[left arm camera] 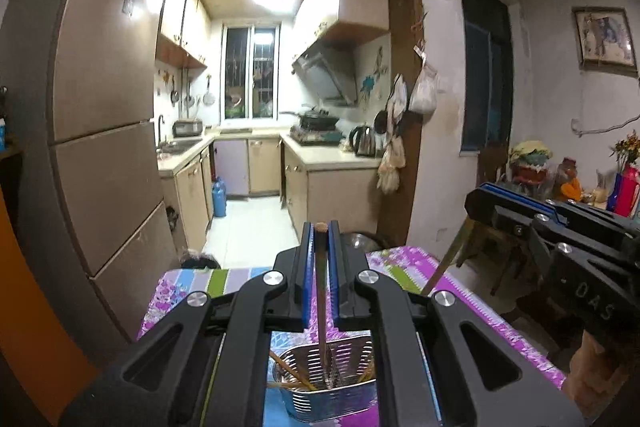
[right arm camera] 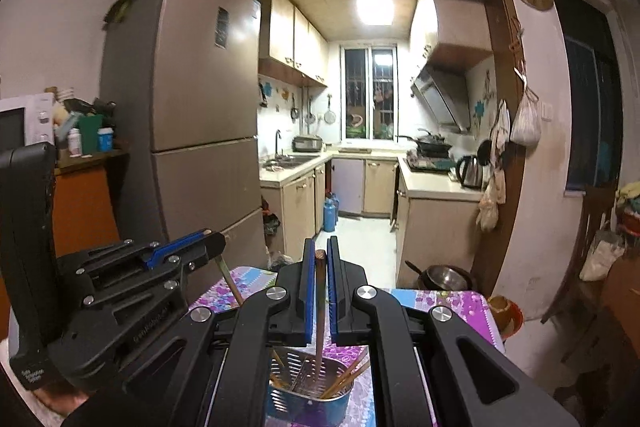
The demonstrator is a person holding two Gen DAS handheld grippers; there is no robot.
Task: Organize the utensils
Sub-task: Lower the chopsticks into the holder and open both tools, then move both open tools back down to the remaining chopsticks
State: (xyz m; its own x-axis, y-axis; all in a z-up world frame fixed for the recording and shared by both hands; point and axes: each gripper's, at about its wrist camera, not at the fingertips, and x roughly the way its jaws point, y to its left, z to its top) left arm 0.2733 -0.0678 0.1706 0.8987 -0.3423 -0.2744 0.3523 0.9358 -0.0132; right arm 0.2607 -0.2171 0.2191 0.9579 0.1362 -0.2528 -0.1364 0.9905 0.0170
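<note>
My left gripper (left arm camera: 320,231) is shut on a brown chopstick (left arm camera: 321,291) that hangs down into a perforated metal utensil holder (left arm camera: 328,391) on the floral tablecloth. My right gripper (right arm camera: 320,255) is shut on another brown chopstick (right arm camera: 320,311) whose lower end reaches into the same holder (right arm camera: 308,387). The holder has several chopsticks leaning in it. The right gripper shows at the right of the left wrist view (left arm camera: 480,197) with its chopstick slanting down. The left gripper shows at the left of the right wrist view (right arm camera: 212,239).
A table with a purple floral cloth (left arm camera: 404,263) carries the holder. A tall fridge (left arm camera: 104,131) stands to the left, with the kitchen beyond. A metal bowl (right arm camera: 444,277) sits past the table's far edge. A chair and cluttered shelf (left arm camera: 560,183) are at the right.
</note>
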